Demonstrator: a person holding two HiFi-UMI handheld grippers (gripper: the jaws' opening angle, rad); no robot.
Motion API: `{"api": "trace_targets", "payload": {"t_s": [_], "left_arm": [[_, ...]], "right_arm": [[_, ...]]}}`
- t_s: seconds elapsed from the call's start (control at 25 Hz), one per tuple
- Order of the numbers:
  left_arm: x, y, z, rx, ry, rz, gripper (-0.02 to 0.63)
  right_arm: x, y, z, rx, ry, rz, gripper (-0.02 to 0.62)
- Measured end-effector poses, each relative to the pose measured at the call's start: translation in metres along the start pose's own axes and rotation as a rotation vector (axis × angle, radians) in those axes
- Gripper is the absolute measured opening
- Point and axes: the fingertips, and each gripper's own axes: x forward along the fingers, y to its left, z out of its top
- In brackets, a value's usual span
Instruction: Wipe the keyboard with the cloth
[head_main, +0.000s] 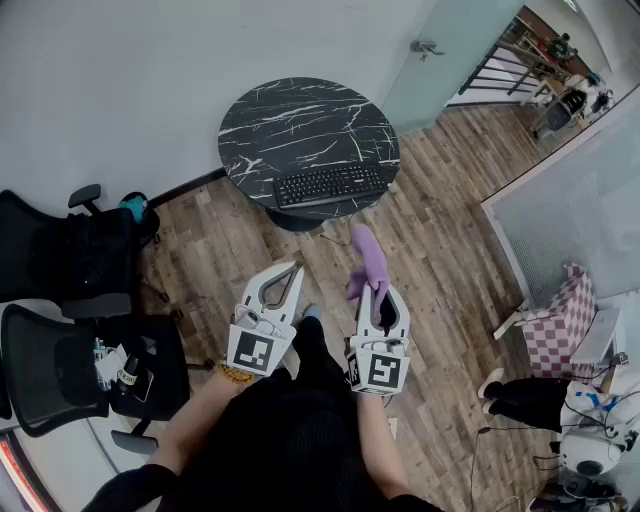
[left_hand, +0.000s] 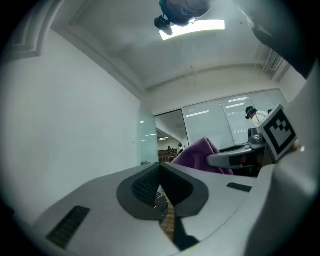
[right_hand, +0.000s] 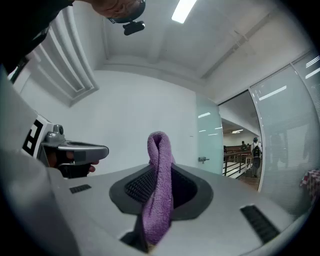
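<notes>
A black keyboard (head_main: 331, 185) lies on the near side of a round black marble table (head_main: 300, 125), well ahead of both grippers. My right gripper (head_main: 379, 290) is shut on a purple cloth (head_main: 366, 260) that sticks out past its tips; in the right gripper view the cloth (right_hand: 159, 190) stands folded between the jaws. My left gripper (head_main: 297, 266) is shut with nothing in it, held level beside the right one. In the left gripper view the jaws meet at the tips (left_hand: 160, 166), and the cloth (left_hand: 200, 155) shows to the right.
Two black office chairs (head_main: 75, 330) stand at the left. A glass wall with a door (head_main: 450, 55) is behind the table. A chequered seat (head_main: 562, 320) and a crouching person (head_main: 570, 400) are at the right. Wooden floor (head_main: 440, 250) lies between me and the table.
</notes>
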Motion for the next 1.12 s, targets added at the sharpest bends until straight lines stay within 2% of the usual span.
{"api": "trace_targets", "payload": {"t_s": [0.16, 0.32, 0.48, 0.64, 0.8, 0.96, 1.12], "left_arm": [[0.029, 0.019, -0.026, 0.01, 0.04, -0.019, 0.012], [0.062, 0.032, -0.049, 0.033, 0.075, -0.078, 0.012], [0.105, 0.05, -0.06, 0.047, 0.094, -0.132, 0.012], [0.145, 0.062, -0.066, 0.103, 0.135, -0.196, 0.014], [0.178, 0.074, -0.083, 0.092, 0.177, -0.241, 0.014], [0.201, 0.085, -0.112, 0.088, 0.256, -0.257, 0.014], [0.203, 0.092, -0.133, 0.052, 0.358, -0.294, 0.014]], "right_arm": [[0.032, -0.013, -0.013, 0.035, 0.02, 0.008, 0.101], [0.069, -0.033, -0.028, 0.034, 0.041, 0.009, 0.106], [0.126, -0.054, -0.043, 0.031, 0.065, 0.041, 0.104], [0.176, -0.083, -0.057, 0.047, 0.104, 0.05, 0.106], [0.221, -0.114, -0.081, 0.067, 0.124, 0.054, 0.106], [0.255, -0.142, -0.108, 0.08, 0.134, 0.054, 0.106], [0.265, -0.154, -0.134, 0.16, 0.168, 0.029, 0.106]]}}
